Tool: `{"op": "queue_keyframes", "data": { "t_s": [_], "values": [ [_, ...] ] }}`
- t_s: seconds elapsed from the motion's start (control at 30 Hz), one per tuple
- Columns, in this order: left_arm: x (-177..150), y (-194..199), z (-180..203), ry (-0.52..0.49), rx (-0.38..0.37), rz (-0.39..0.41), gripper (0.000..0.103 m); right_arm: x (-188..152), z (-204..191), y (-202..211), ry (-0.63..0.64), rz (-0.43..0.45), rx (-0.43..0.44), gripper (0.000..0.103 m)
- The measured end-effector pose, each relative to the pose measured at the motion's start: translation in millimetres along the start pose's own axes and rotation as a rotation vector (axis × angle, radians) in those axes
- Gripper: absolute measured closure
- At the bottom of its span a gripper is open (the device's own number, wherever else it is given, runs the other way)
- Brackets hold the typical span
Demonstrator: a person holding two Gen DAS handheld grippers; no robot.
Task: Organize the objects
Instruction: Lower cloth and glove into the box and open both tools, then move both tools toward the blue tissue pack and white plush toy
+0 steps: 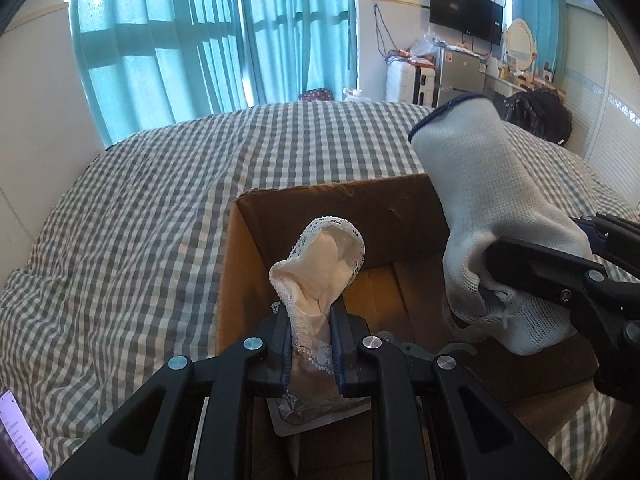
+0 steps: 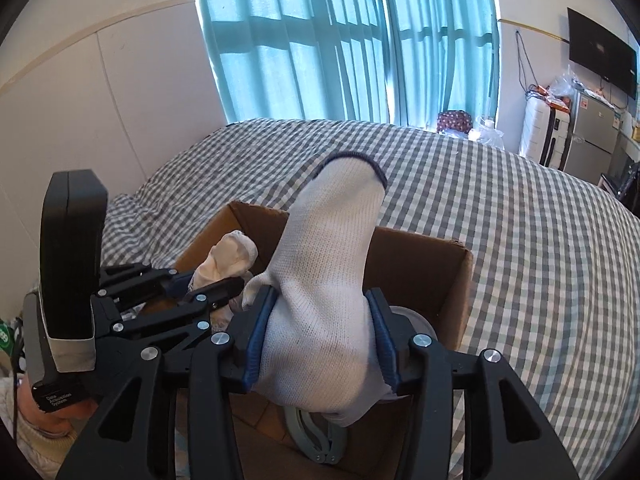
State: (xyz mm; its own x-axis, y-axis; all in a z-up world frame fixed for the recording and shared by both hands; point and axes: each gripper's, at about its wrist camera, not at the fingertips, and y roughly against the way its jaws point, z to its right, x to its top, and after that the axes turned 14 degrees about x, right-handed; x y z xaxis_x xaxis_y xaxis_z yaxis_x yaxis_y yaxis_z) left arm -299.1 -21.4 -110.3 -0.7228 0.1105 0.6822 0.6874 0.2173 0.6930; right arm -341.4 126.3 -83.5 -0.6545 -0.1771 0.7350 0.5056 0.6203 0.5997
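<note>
An open cardboard box (image 1: 320, 208) sits on a bed with a grey checked cover (image 1: 140, 220). My left gripper (image 1: 310, 320) is shut on a cream lace-trimmed sock (image 1: 324, 264) and holds it upright over the box. My right gripper (image 2: 320, 320) is shut on a white knit glove (image 2: 332, 264) with a dark blue cuff, also over the box (image 2: 424, 256). In the left wrist view the glove (image 1: 492, 208) and right gripper (image 1: 556, 280) are at the right. In the right wrist view the sock (image 2: 232, 256) and left gripper (image 2: 200, 292) are at the left.
Inside the box lie a grey-green clip-like object (image 2: 320, 436), a round clear lid (image 2: 412, 320) and a flat packet (image 1: 312, 404). Teal curtains (image 1: 200, 32) hang behind the bed. A TV (image 1: 464, 12), fridge and suitcase stand at the far right.
</note>
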Motion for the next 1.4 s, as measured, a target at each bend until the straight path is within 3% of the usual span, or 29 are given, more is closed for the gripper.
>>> {"op": "queue_keyframes", "data": {
  "t_s": [0.1,0.13,0.23,0.4,0.43,0.57,0.77,0.97,1.03,1.23,1.4],
  "values": [
    [2.0,14.9,-0.4,-0.004,0.007,0.012,0.082,6.6,-4.5,13.2,-0.009,0.027,-0.003,0.052],
    [3.4,22.3,-0.9,-0.009,0.014,0.019,0.075,9.5,-7.1,19.1,-0.006,0.039,-0.009,0.051],
    [9.3,40.7,-6.2,-0.003,0.047,0.049,0.042,18.5,-18.9,41.9,0.011,0.084,-0.054,0.036],
    [16.3,84.1,-18.4,0.027,0.080,0.112,0.032,28.4,-36.6,87.5,0.025,0.145,-0.085,0.035],
    [17.5,96.1,-20.2,0.038,0.093,0.128,0.026,29.6,-40.6,96.8,0.032,0.154,-0.094,0.034],
    [21.0,131.2,-25.0,0.064,0.109,0.176,0.012,31.1,-59.5,137.7,0.066,0.202,-0.131,0.024],
    [12.9,183.1,-24.5,0.072,0.131,0.241,0.002,24.7,-91.2,196.0,0.128,0.270,-0.169,0.012],
    [-5.0,217.9,-21.8,0.087,0.159,0.254,0.000,3.0,-112.2,230.7,0.157,0.286,-0.197,0.009],
    [-12.2,224.6,-21.2,0.097,0.172,0.250,0.000,-5.3,-116.5,238.2,0.152,0.285,-0.220,0.003],
    [-43.2,229.9,-16.4,0.147,0.226,0.245,0.000,-33.4,-117.7,242.8,0.140,0.303,-0.268,0.000],
    [-78.8,207.9,-14.0,0.214,0.274,0.205,0.000,-68.6,-97.5,214.5,0.094,0.260,-0.309,0.000]
  ]
}}
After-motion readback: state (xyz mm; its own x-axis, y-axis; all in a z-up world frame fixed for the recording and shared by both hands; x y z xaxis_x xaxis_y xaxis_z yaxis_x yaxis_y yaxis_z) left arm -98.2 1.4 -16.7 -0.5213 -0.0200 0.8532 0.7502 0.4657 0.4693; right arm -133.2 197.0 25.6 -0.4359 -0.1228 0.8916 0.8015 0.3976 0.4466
